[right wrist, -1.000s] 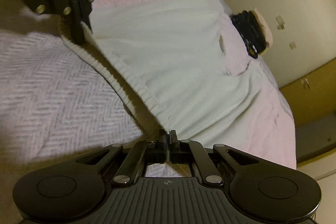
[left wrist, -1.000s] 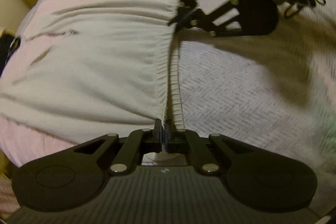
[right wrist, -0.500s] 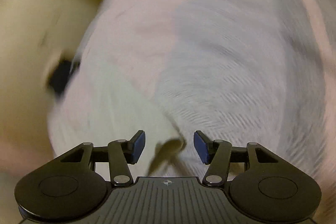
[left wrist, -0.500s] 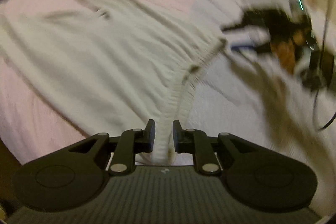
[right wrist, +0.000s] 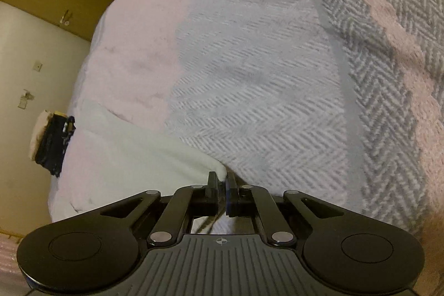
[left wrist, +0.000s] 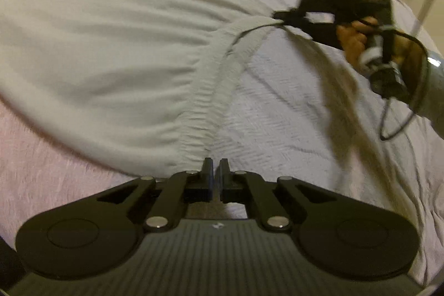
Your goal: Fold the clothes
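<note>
Left tool (left wrist: pixel 214 167) nearly shut at waistband end of white garment (left wrist: pixel 91 52); right tool (right wrist: pixel 221 181) clamped on garment's other corner; spread on bed (right wrist: pixel 249 68).

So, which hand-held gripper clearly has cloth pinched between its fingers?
The right hand-held gripper: a white garment corner sits between its fingers. The left hand-held gripper is nearly closed at the waistband, but its grip is unclear.

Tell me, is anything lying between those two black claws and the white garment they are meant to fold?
Nothing visible. The left gripper is shut on the white garment's elastic waistband; the right gripper pinches its other end, on the bedspread.
</note>
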`<state>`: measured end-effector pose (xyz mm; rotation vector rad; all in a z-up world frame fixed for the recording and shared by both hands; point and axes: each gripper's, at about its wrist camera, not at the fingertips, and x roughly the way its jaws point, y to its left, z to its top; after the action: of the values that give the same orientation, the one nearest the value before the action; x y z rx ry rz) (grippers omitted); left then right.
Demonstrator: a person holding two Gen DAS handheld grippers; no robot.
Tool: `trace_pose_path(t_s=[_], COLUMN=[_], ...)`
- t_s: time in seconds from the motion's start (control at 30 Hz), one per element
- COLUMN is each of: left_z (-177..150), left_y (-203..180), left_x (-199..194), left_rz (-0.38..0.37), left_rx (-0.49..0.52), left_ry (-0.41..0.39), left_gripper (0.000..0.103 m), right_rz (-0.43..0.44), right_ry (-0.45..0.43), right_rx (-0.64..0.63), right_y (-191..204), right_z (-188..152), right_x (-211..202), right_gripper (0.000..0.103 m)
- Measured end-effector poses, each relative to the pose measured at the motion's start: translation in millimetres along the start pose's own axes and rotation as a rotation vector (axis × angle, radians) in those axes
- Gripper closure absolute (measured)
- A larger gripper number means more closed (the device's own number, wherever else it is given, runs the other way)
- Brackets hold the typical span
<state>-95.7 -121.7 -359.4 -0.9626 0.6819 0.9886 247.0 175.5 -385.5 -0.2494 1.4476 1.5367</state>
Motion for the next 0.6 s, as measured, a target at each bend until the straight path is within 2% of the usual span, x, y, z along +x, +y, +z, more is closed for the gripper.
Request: trace_pose_path(t_s=[0.07, 0.13, 0.2, 0.33, 0.37, 0.47, 0.53, 0.6], left_z=[4, 13, 23, 42, 45, 50, 55, 65], left_y=[0, 6, 14, 46, 56, 75, 86, 105], left_x=[-11, -24, -32, -25, -17, 3, -2, -16], left_rz=[-0.018, -0.012, 0.006, 0.095, 0.102, 0.076, 0.030, -0.016], left_rx=[0.025, 0.047, 0.066, 0.097, 0.108, 0.169, 0.224, 0.251], left_ry=[0.000, -0.021, -0.047, -0.079, -0.053, 0.043, 0.061, 0.043], left_gripper=[0.101, 0.101, 0.099, 0.097, 0.097, 0.097, 0.097, 0.096], right_rz=[-0.033, -0.081, -0.129, -0.224, -0.231, -0.164, -0.264, -0.452], right_ry=[-0.010, -0.044, -0.088, -0.178, -0.173, 0.006, 0.079, 0.075], right_rx=[-0.007, -0.106, -0.247, -0.530, -0.607, -0.858, -0.919, -0.889], right_y=[3, 20, 44, 92, 105, 139, 143, 147], right_z=[2, -11, -31, -71, -86, -163, -203, -226], right_x=[-5, -12, -20, -37, -37, -8, 12, 17], right_gripper=[0.092, 0.074, 0.072, 0.072, 0.072, 0.072, 0.072, 0.072])
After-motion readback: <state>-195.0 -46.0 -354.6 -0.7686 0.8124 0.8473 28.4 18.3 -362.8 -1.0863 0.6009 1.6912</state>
